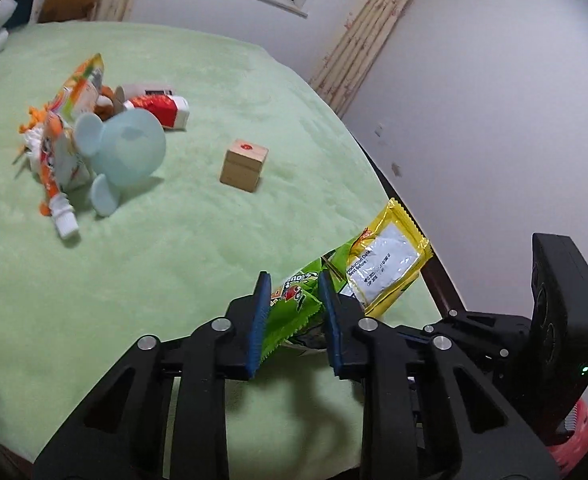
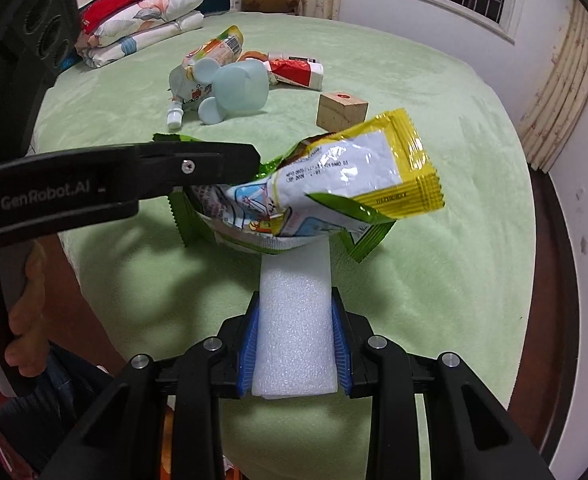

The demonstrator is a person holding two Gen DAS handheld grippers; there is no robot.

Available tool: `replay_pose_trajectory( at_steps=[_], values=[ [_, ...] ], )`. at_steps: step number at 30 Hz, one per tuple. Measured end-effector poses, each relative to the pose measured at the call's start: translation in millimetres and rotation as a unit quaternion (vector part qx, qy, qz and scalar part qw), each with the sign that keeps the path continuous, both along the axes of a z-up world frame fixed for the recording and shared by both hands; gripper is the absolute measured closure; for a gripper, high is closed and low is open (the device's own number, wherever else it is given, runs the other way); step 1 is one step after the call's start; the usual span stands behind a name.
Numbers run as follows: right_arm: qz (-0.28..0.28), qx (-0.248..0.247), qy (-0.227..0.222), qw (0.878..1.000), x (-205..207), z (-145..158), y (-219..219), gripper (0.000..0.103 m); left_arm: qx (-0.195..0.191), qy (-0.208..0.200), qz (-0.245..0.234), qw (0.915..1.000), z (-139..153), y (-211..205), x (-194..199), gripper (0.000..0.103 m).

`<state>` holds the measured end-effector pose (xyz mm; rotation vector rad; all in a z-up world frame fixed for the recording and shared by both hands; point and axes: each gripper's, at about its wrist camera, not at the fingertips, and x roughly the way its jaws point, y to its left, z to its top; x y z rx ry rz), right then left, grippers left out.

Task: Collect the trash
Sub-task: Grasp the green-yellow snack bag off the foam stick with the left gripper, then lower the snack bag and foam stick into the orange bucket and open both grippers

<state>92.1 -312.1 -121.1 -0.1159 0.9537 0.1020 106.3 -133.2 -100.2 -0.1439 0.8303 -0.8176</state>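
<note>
Left gripper (image 1: 294, 280) clamping crumpled green-and-yellow snack wrappers (image 1: 373, 268) above green fleece bedspread (image 1: 174, 260); right gripper (image 2: 295, 312) pinching white foam block (image 2: 295, 332) just under them; pale blue plastic toy (image 1: 128, 148), wooden cube (image 1: 244, 164) lying beyond

Dim indoor light, soft shadows on the bed (image 2: 433, 280) under the tongs, heavy fisheye warp, far clutter blurry.
</note>
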Motion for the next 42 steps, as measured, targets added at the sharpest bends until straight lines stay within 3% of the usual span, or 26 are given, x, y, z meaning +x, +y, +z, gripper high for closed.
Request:
replay_pose_trajectory(
  at_steps=[10,18,26,35,42],
  values=[
    [0.007,0.001,-0.014,1.000,-13.8,9.7,5.7,0.071,0.007,-0.038,0.023,0.9990,31.5,30.0,-30.1,0.082],
    [0.014,0.014,-0.026,0.999,-31.2,21.0,8.3,0.071,-0.001,-0.086,0.035,0.9957,78.5,65.0,-72.1,0.082],
    [0.031,0.025,-0.056,0.998,-71.5,47.6,10.1,0.071,0.031,-0.118,0.065,0.9904,105.6,105.8,-120.9,0.082],
    [0.057,0.016,-0.068,0.996,-135.9,55.0,18.4,0.071,0.094,-0.097,0.066,0.9886,79.4,148.3,-175.6,0.082],
    [0.075,0.025,-0.040,0.996,-167.0,37.4,27.8,0.071,0.132,-0.037,0.059,0.9888,36.2,165.4,-198.2,0.083]
  ],
)
